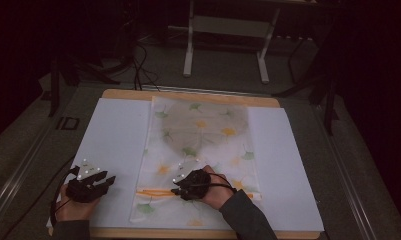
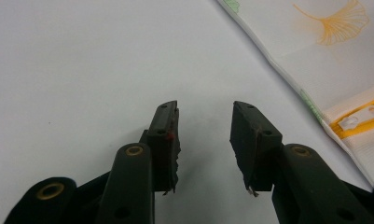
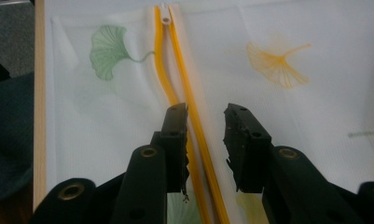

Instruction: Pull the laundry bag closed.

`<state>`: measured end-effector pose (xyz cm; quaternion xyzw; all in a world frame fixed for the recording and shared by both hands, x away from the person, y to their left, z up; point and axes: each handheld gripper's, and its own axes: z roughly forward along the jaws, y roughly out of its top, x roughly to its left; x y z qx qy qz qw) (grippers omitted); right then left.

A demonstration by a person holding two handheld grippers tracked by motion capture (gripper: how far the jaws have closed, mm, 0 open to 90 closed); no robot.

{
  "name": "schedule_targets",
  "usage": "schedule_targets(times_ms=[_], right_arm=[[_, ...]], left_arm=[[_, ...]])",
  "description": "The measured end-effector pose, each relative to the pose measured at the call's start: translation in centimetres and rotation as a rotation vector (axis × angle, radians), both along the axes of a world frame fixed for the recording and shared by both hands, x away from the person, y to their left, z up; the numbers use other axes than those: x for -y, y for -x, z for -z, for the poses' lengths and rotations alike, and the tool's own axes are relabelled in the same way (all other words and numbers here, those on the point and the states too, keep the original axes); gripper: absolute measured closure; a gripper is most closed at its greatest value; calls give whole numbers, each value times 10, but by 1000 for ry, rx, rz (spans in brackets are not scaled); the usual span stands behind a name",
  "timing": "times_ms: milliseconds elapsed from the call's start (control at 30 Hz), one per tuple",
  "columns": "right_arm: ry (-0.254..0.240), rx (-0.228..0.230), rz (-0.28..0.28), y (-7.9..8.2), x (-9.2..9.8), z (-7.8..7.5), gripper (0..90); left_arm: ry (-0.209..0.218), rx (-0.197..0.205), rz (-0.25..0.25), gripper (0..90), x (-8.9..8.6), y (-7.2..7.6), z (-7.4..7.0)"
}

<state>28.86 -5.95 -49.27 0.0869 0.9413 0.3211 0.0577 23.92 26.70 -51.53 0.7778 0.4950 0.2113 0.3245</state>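
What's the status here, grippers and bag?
Left gripper open on the white sheet. Right gripper open over the yellow zipper of the mesh bag. Nothing in the way.

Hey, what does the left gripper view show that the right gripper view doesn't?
Left gripper view alone: the left tongs open over the bare white sheet, with the bag's edge off to one side. Right gripper view alone: the right tongs open over the yellow zipper, a green leaf print and the wooden table edge. Both share the white leaf-print mesh bag with its zipper and an orange leaf.
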Motion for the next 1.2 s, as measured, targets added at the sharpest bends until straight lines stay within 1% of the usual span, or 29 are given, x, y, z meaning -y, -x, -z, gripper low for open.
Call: schedule_targets(times_ms=[167,200,433,600,1067,1200], right_arm=[[-6,1,-16,1,-9,1,727],[-6,3,-21,0,-11,2,727],[-7,-4,-27,-1,-21,4,720],[10,-4,-41,-2,-27,5,725],[27,-10,-59,-7,-41,5,725],[31,-15,-64,-9,-45,4,725]], left_arm=[[-3,-3,5,619,1,0,1],[-9,-4,8,619,1,0,1],[-6,-3,1,597,1,-1,1],[-13,-8,1,589,1,-1,1],[-10,1,-2,589,1,0,0],[-12,-3,-1,589,1,0,0]])
